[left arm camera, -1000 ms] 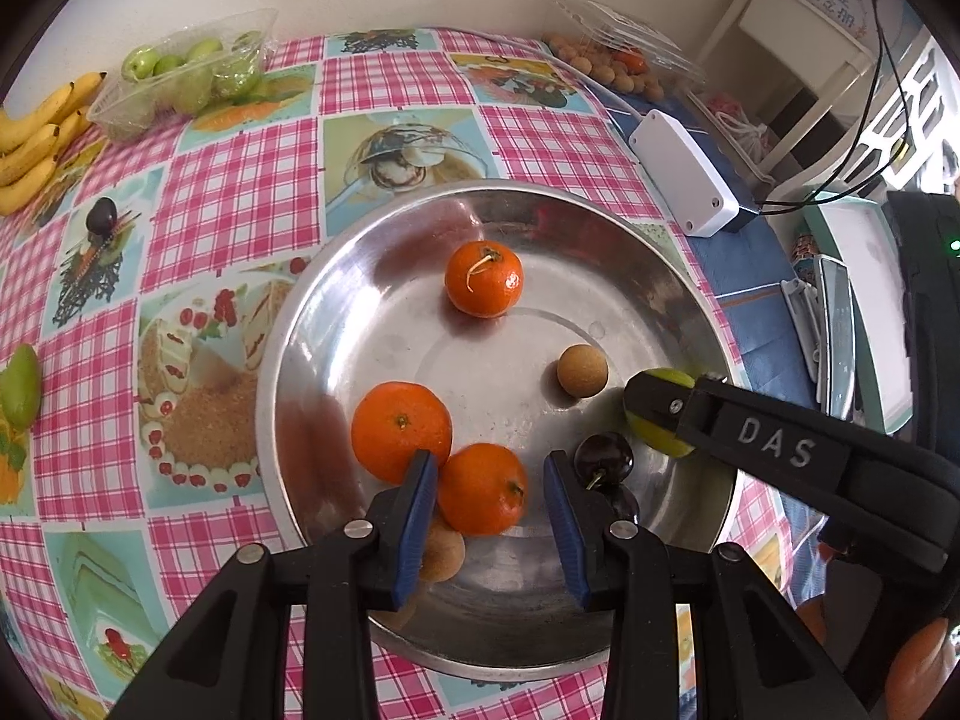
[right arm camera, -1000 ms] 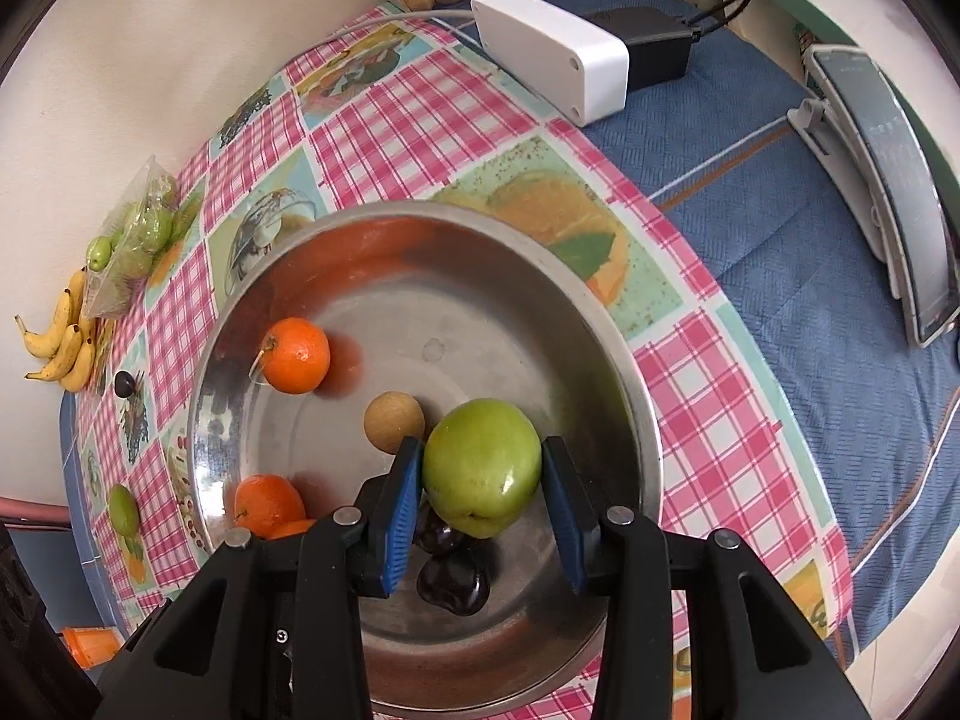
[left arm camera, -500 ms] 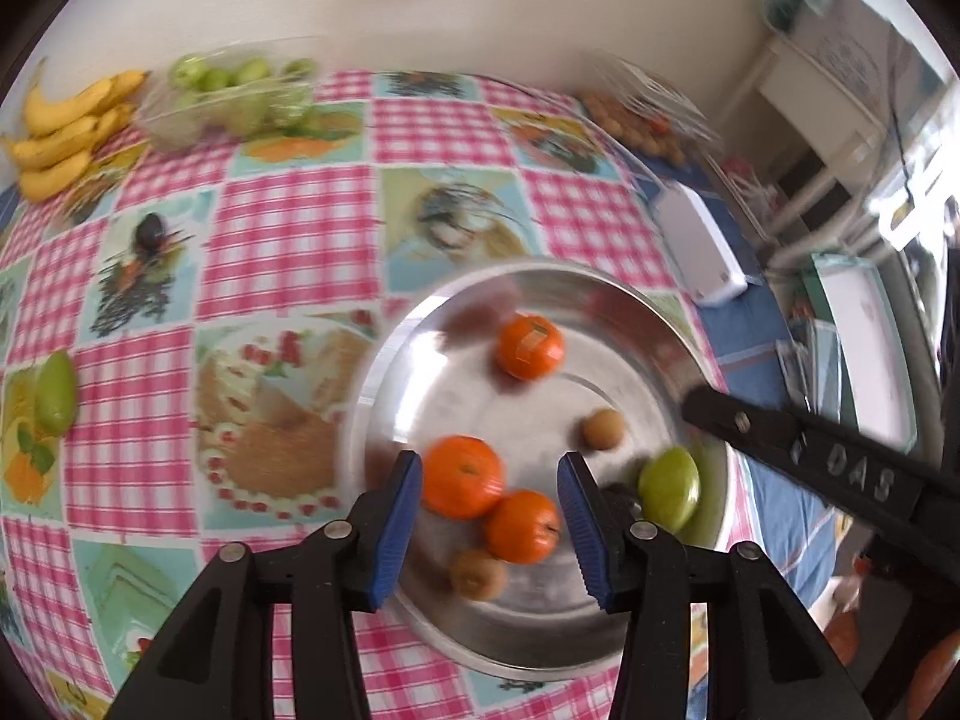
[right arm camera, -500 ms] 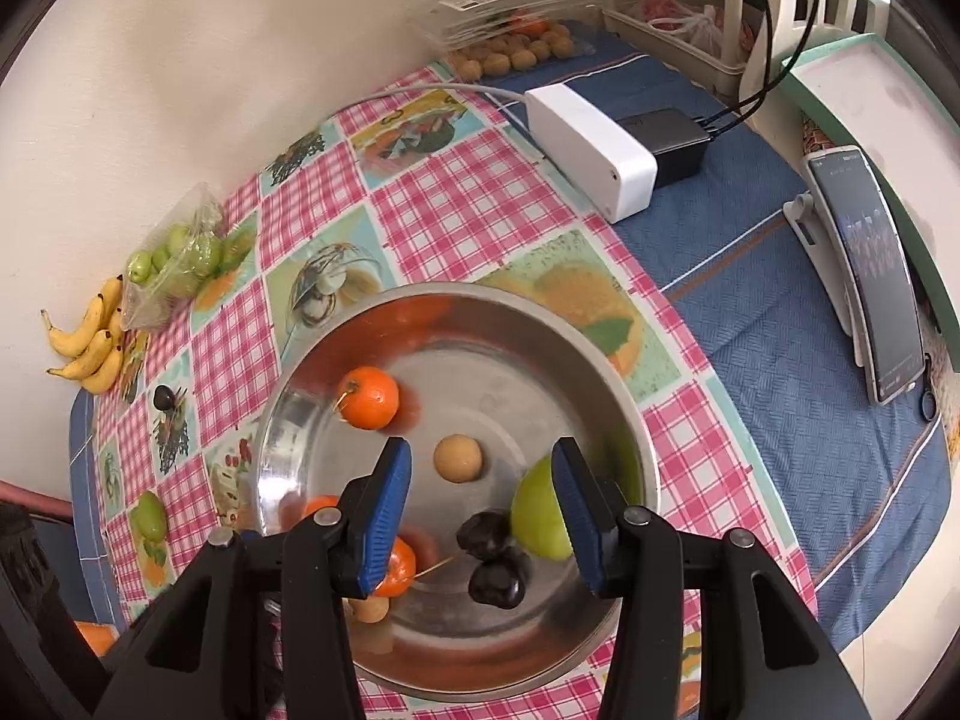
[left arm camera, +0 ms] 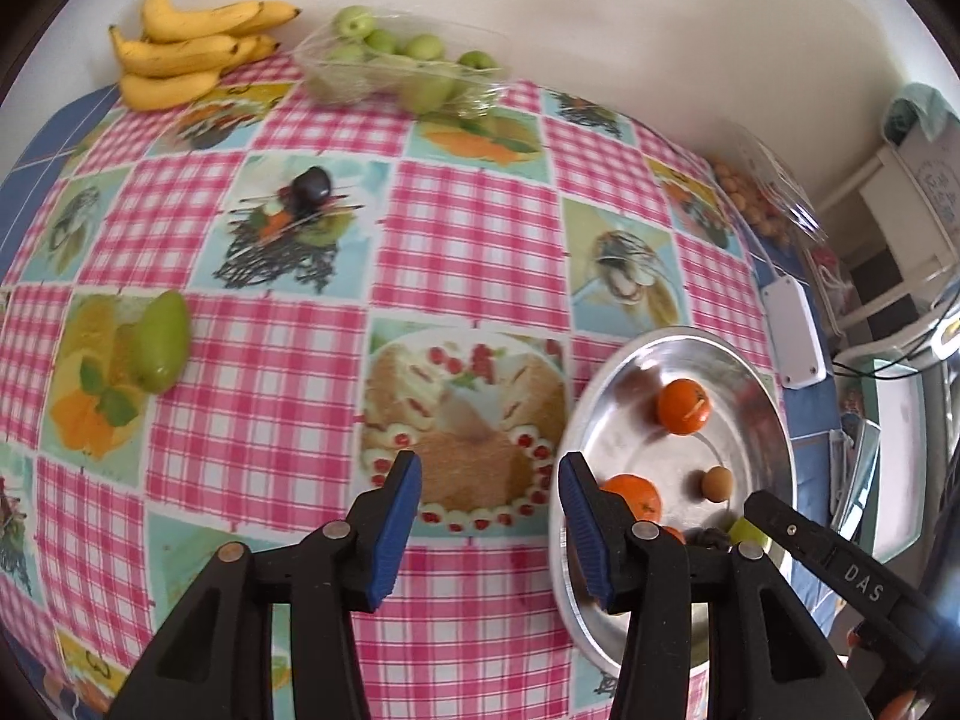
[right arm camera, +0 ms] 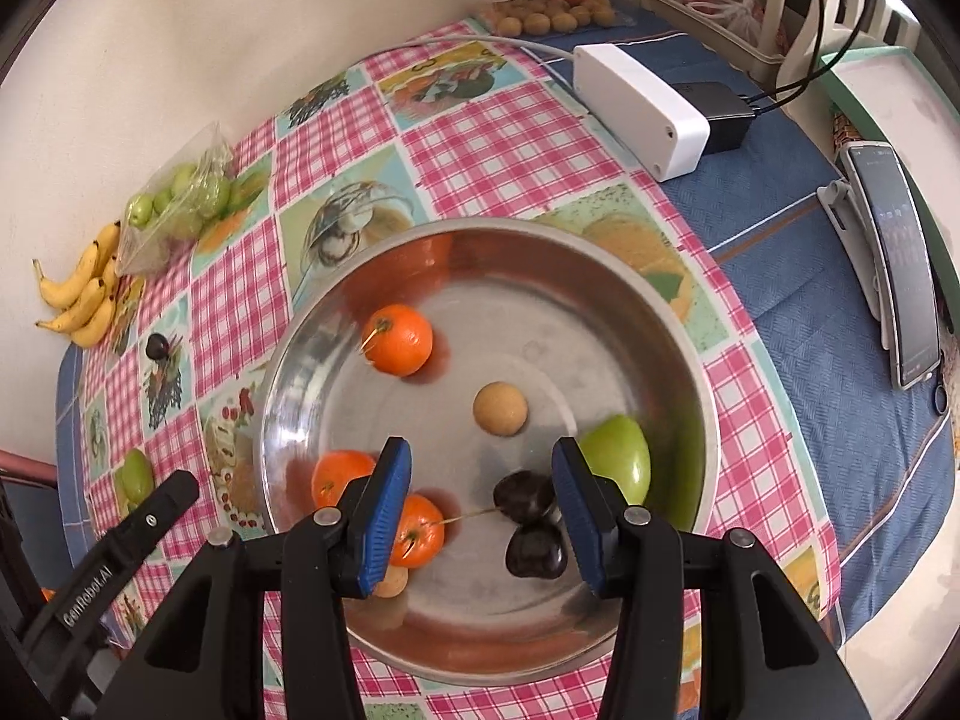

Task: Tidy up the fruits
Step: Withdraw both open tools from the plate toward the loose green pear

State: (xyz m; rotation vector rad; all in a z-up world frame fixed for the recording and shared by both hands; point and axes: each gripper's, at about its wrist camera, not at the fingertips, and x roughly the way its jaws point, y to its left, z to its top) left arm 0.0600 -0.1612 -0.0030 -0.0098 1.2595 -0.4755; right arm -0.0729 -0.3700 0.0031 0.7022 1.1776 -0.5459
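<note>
Both grippers, left (left arm camera: 489, 507) and right (right arm camera: 480, 495), are released and hold nothing. The bowl (right arm camera: 690, 354) near the table's right edge holds oranges (right arm camera: 399, 339), cherries (right arm camera: 522, 495) and a green fruit (right arm camera: 621, 462), which the right finger partly hides. A small brown fruit (right arm camera: 390, 585) is mostly hidden behind the other finger.

Green fruit (right arm camera: 618, 463) has been released from the right claw (right arm camera: 481, 510) and now lies in the steel bowl (right arm camera: 690, 372) at 4 o'clock, against the wall. Right claw has been opened and raised, nothing between its pads. Left claw (left arm camera: 489, 525) has been pulled off the orange (left arm camera: 633, 495) and swung toward 9 o'clock, now over the counter (left arm camera: 288, 360), bowl rim at its right pad.
</note>
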